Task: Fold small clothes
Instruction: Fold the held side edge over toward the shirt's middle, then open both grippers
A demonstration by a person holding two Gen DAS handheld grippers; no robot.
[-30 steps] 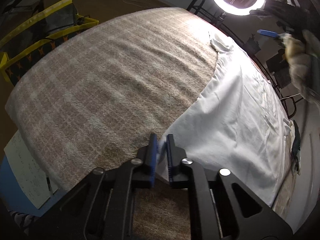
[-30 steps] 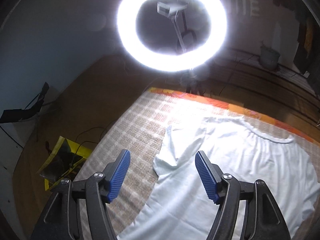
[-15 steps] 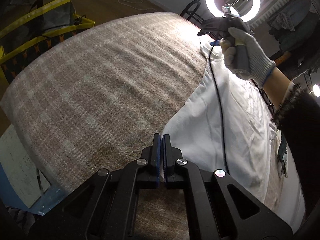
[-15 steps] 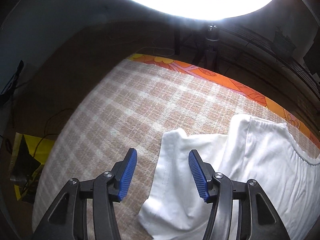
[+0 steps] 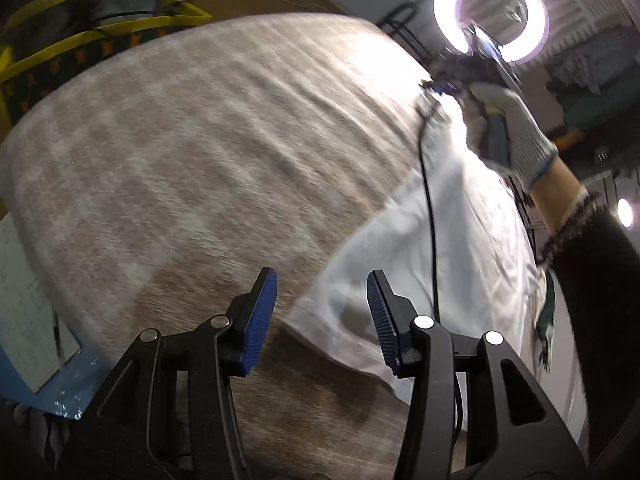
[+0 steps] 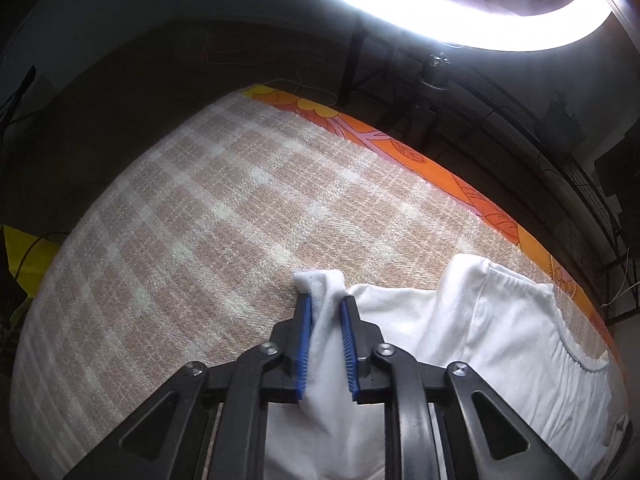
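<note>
Closing on the white shirt's (image 6: pixel 460 360) sleeve hem, the right gripper (image 6: pixel 325 342) starts a fold — left gripper (image 5: pixel 322 316) opening (nothing clamped); next, carry the sleeve inward.

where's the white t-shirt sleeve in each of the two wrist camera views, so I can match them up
Left wrist view: the sleeve is far off at upper right, under the right gripper held by the gloved hand.
Right wrist view: the sleeve is at lower centre, bunched between the closing blue pads.
Shared landmark: the ring light above.
</note>
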